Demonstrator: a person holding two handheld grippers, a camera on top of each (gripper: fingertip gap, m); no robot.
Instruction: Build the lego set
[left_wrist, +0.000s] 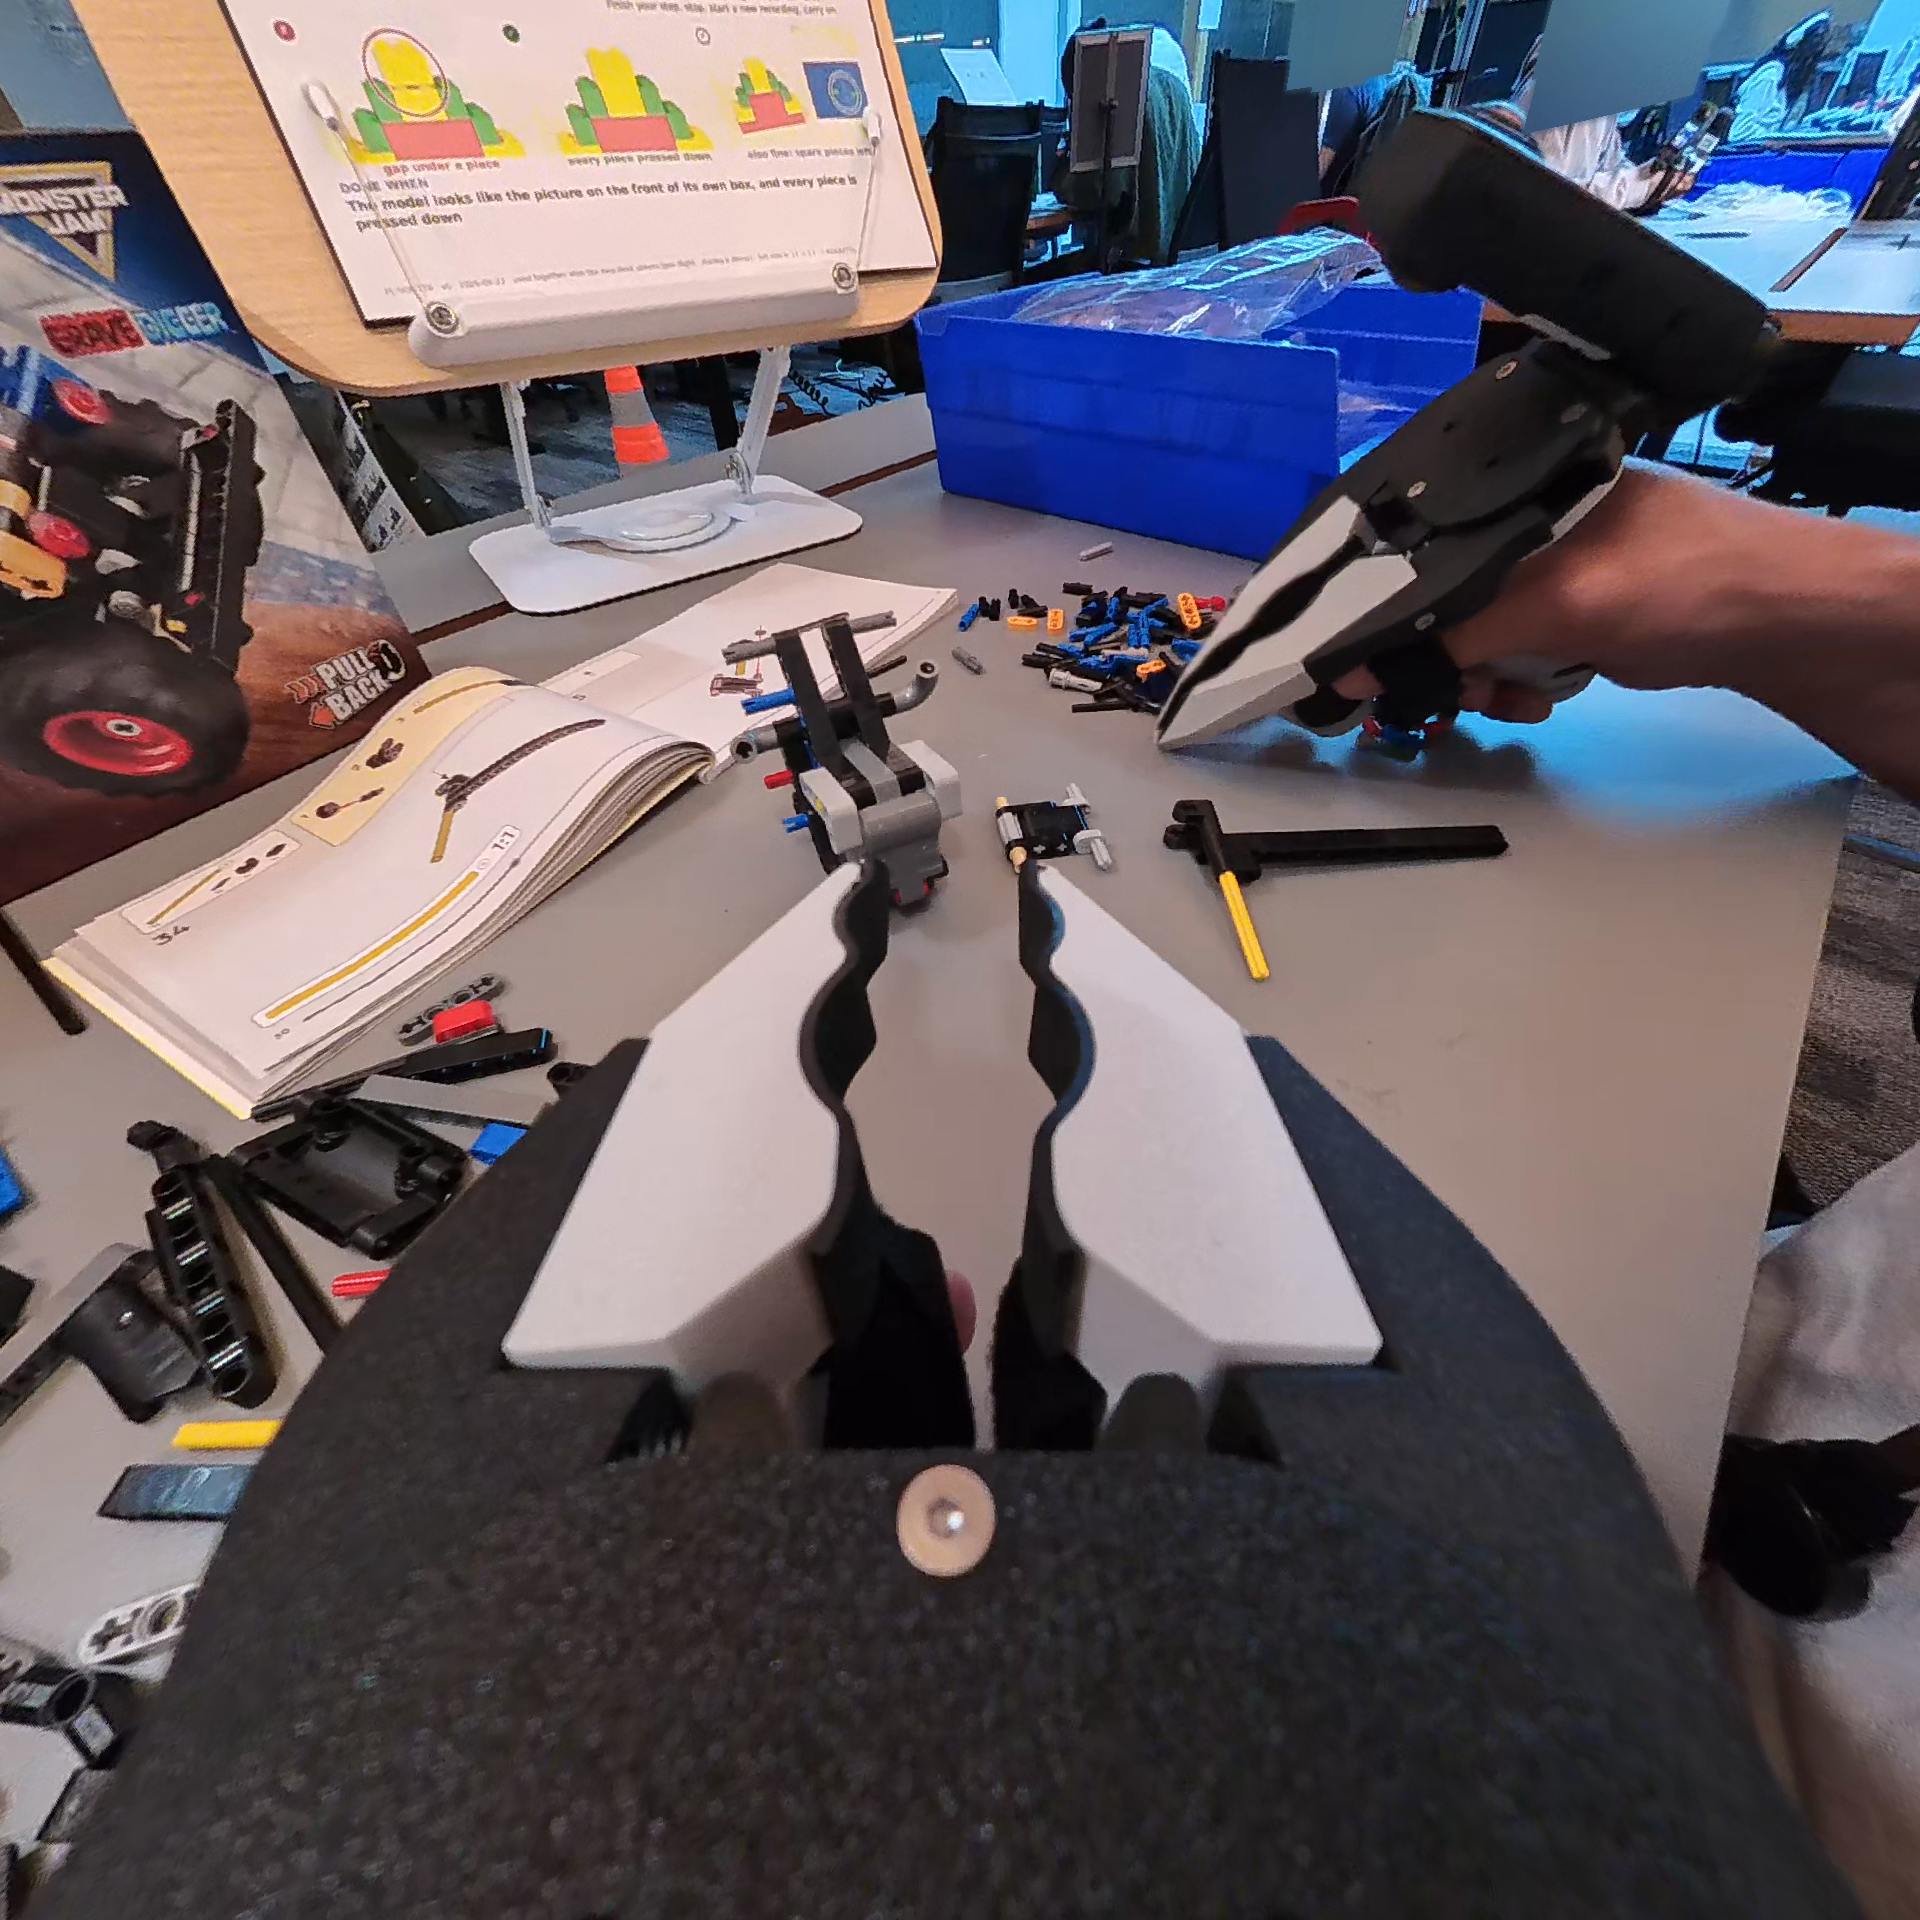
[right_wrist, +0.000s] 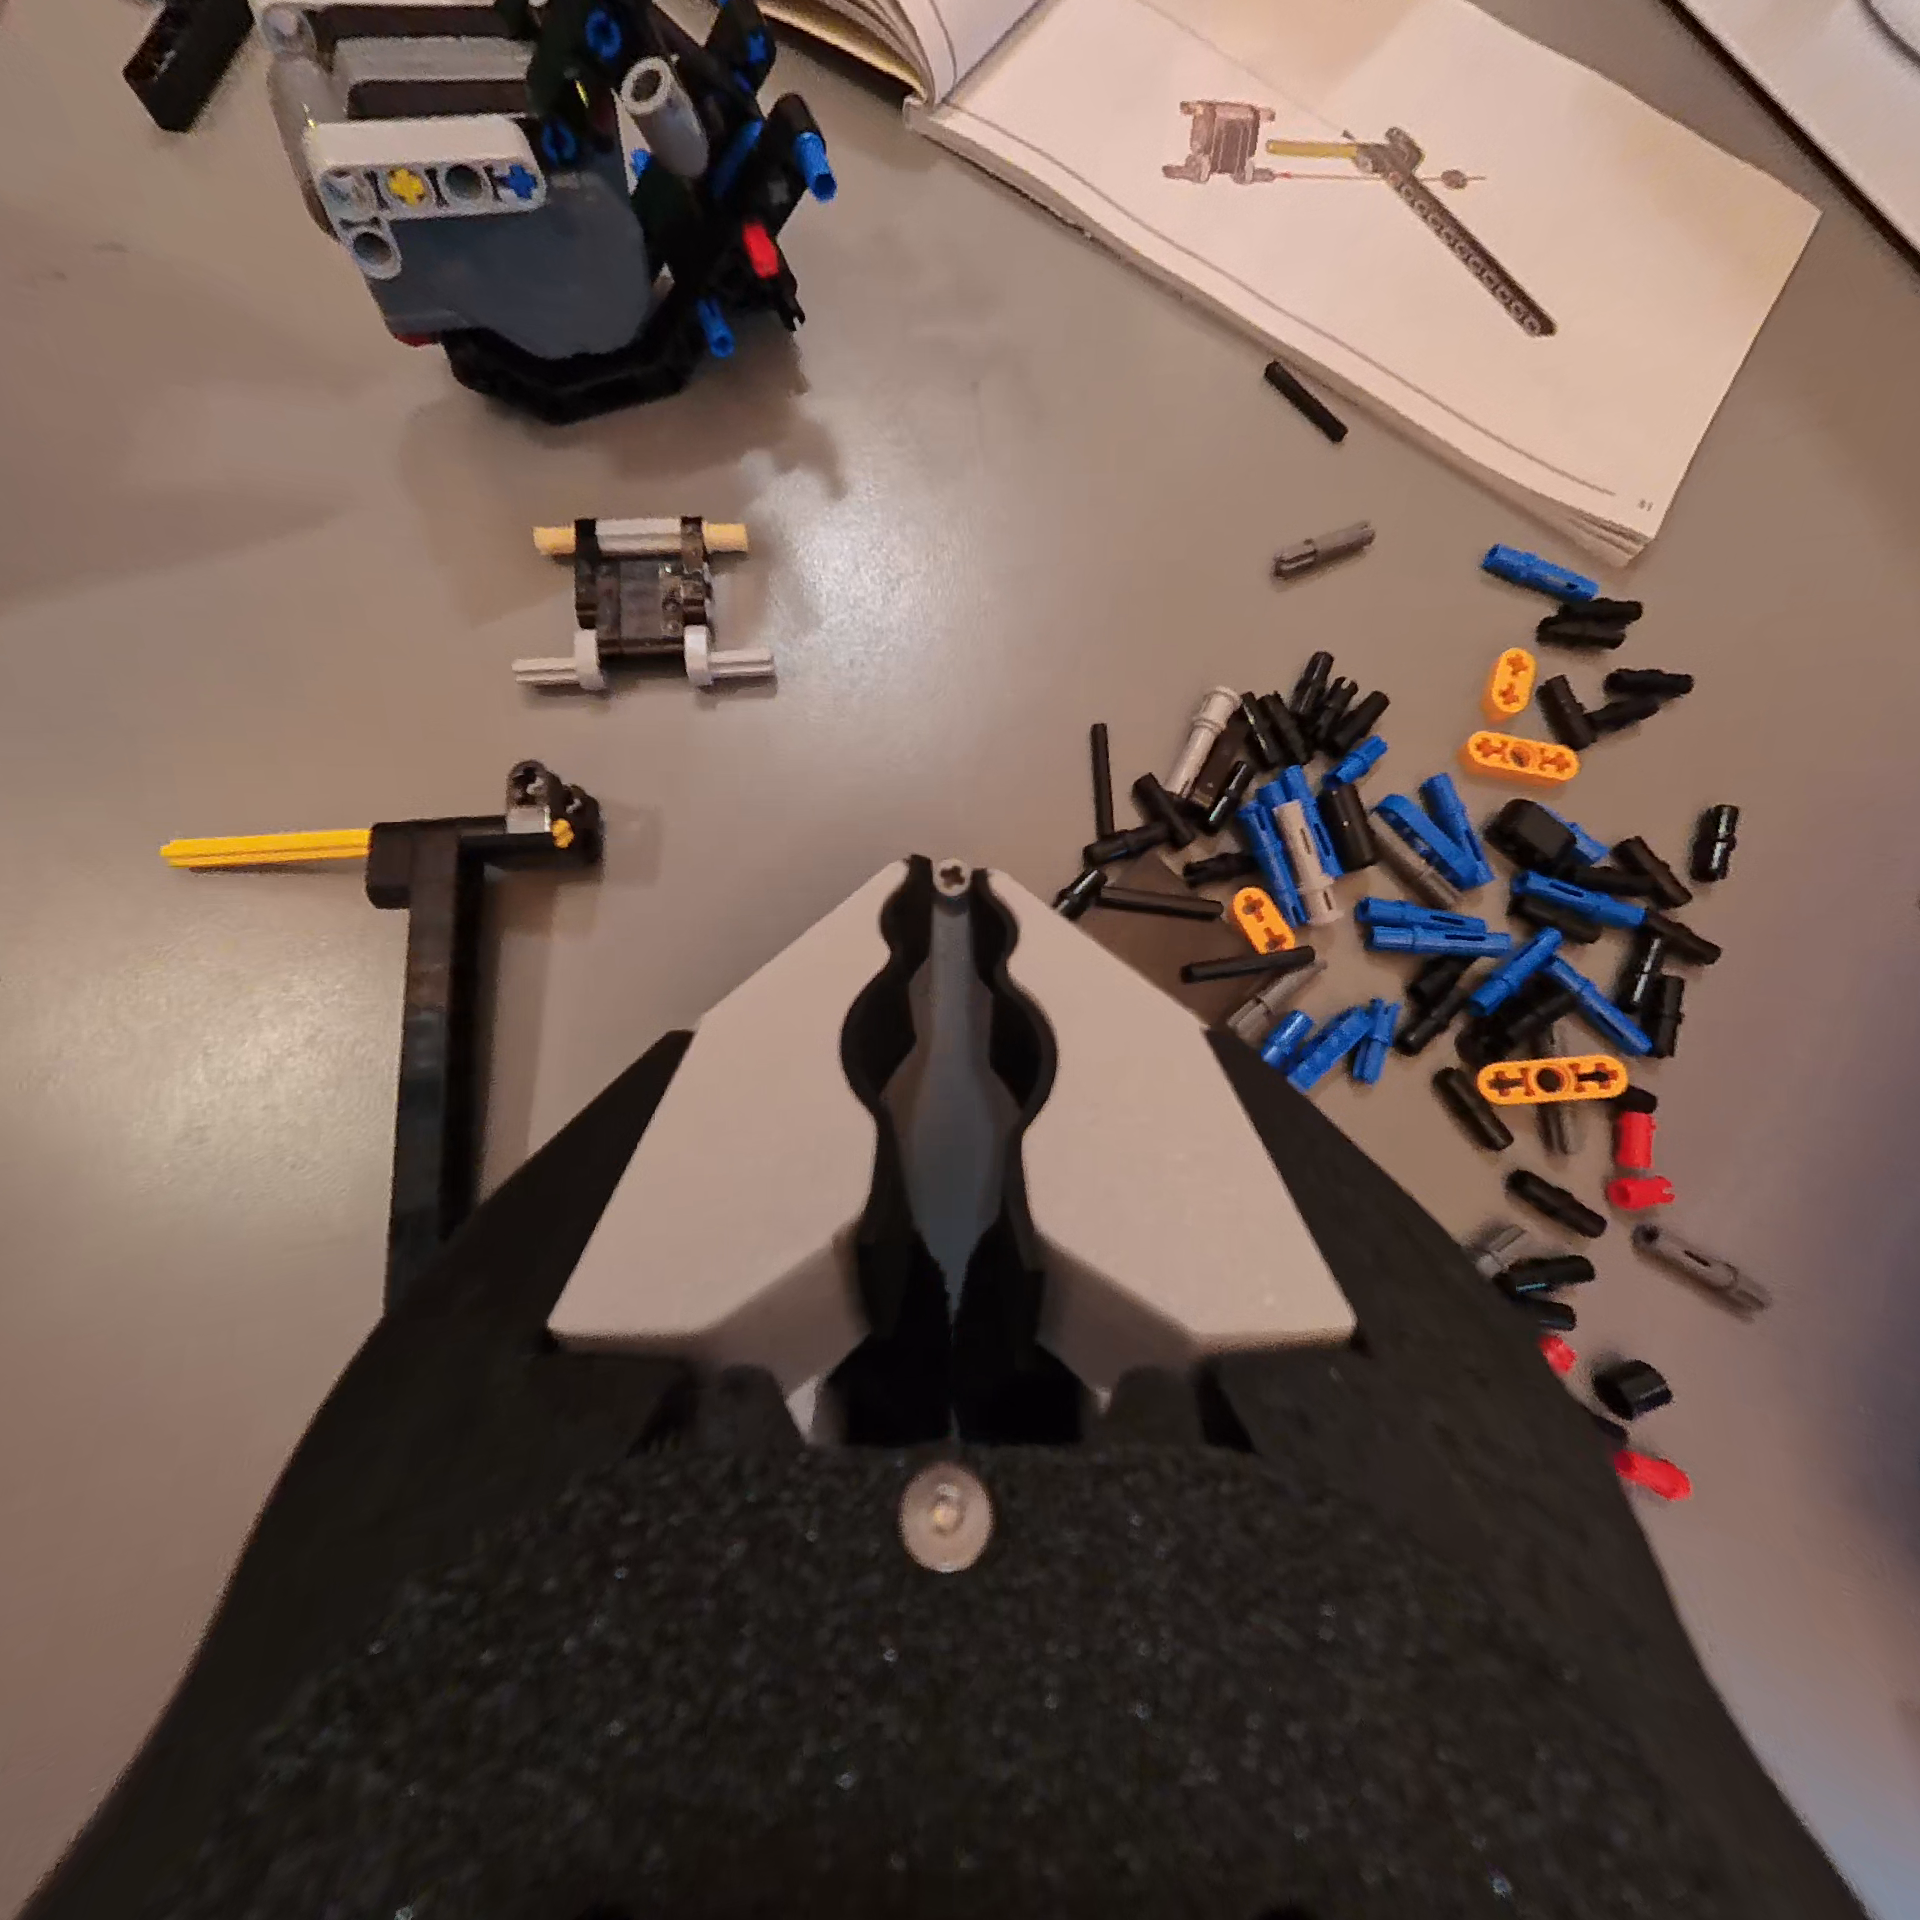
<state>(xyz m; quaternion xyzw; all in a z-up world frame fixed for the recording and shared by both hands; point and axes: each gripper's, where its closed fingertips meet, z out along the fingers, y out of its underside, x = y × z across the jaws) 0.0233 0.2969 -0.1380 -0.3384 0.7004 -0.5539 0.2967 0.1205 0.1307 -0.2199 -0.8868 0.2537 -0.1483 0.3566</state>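
Half-built grey-and-black chassis (right_wrist: 499, 208) stands upright at eleven o'clock; small axle module (right_wrist: 642, 603) lies flat below it; loose pins (right_wrist: 1434, 914) scattered at three o'clock.

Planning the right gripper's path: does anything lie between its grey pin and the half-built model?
Yes. The small black sub-assembly lies on the table roughly on that line, touching neither. The right gripper is shut on the grey pin, the half-built model beyond.

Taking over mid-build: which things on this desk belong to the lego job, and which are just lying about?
Job:
- right gripper, shut on a small grey pin
- grey-and-black part-built chassis
- black beam with yellow axle
- small black axle block
- loose pin pile
- open instruction booklet

Lying about:
- blue plastic bin
- orange cone
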